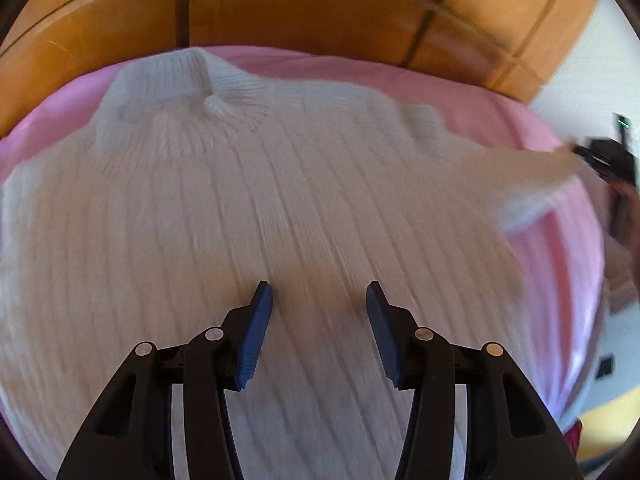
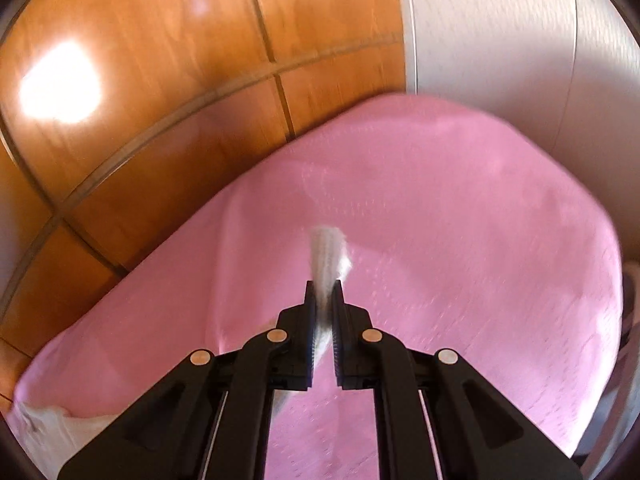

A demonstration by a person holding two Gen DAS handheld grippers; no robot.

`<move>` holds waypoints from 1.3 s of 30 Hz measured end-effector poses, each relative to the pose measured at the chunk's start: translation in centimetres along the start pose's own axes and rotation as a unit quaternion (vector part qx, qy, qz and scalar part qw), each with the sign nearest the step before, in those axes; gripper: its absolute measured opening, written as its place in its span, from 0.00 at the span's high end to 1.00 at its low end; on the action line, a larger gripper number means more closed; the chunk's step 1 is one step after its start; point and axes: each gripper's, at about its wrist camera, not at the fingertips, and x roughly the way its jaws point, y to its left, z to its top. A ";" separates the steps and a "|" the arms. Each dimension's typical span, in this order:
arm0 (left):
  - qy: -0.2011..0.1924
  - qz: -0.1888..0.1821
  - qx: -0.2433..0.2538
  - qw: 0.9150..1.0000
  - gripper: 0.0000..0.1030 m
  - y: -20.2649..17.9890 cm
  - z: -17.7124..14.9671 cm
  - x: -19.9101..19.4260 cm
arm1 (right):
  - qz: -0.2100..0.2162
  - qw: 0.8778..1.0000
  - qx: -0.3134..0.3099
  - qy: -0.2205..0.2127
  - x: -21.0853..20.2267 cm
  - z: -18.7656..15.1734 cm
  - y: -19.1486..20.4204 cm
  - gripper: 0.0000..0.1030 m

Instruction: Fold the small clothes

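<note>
Both views are smeared with motion, so fine detail is hard to read. Closest in the left wrist view, the left gripper (image 1: 319,294) hangs over the white ribbed sweater (image 1: 248,216) with its blue-padded jaws standing apart and nothing between them; whether the tips brush the knit I cannot tell through the blur. The sweater lies spread across the pink sheet (image 1: 472,92), its lower hem cut off behind the gripper's black body and its left side running out of the picture. Farther up the sweater, its folded collar (image 1: 192,80) lies toward the wooden panelling (image 1: 304,12) that rises behind the sheet. One sleeve (image 1: 532,176) stretches out from the sweater to the right, drawn taut to the right gripper (image 1: 596,156), which shows there only as a dark, blurred shape at the picture's edge. In the right wrist view, the right gripper (image 2: 325,284) has its jaws pinched tight on a narrow strip of that white knit (image 2: 326,256), which sticks up a little beyond the pads. Beyond it lies bare pink sheet (image 2: 460,220), with a scrap of white fabric (image 2: 44,424) cut off at the lower left, too blurred to identify. Farthest off stand the wooden panelling (image 2: 160,80) and a pale wall (image 2: 500,32).
</note>
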 end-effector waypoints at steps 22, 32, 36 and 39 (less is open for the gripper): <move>-0.072 -0.045 -0.198 0.976 0.53 12.9 -8.6 -10.9 | 0.436 0.854 -0.254 0.125 -13.1 -21.9 37.3 0.91; -0.106 -0.095 -0.276 0.950 0.33 18.5 -10.8 -12.5 | 0.433 0.862 -0.231 0.127 -14.0 -23.7 36.9 0.38; -0.101 -0.096 -0.279 0.950 0.33 18.6 -9.3 -10.4 | 0.370 0.896 -0.209 0.129 -13.2 -23.8 31.1 0.34; -0.086 -0.095 -0.281 0.951 0.44 18.7 -8.5 -8.6 | 0.327 0.917 -0.175 0.150 -11.1 -24.6 25.7 0.34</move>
